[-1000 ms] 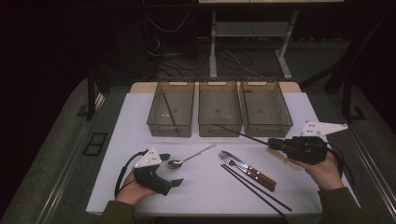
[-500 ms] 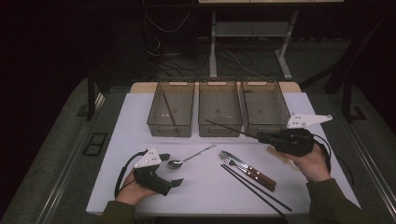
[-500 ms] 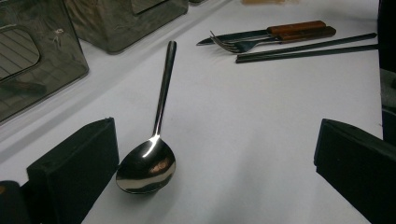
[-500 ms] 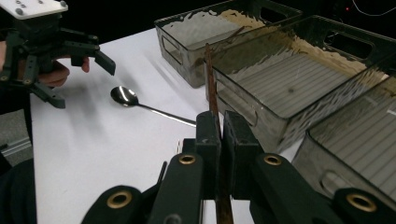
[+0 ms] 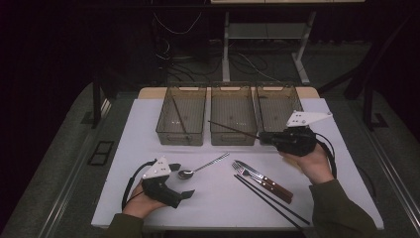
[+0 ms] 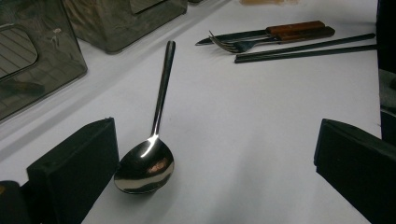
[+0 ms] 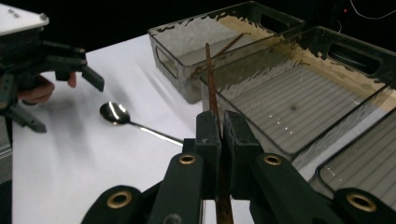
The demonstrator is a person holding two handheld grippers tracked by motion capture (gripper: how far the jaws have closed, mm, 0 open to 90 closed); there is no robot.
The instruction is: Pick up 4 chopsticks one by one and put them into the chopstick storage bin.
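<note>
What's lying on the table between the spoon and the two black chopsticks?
A knife and fork with wooden handles lie between the spoon and black chopsticks, seen in the high view.

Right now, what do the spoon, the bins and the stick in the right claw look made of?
Spoon: polished metal, likely steel; the bowl gives mirror reflections.
Bins: smoky see-through plastic by the look; ribbed floors show through the walls.
Stick: dull brown, matte, probably wood or bamboo; a lone chopstick, clamped in the right claw.

no readable text, labels or numbers
</note>
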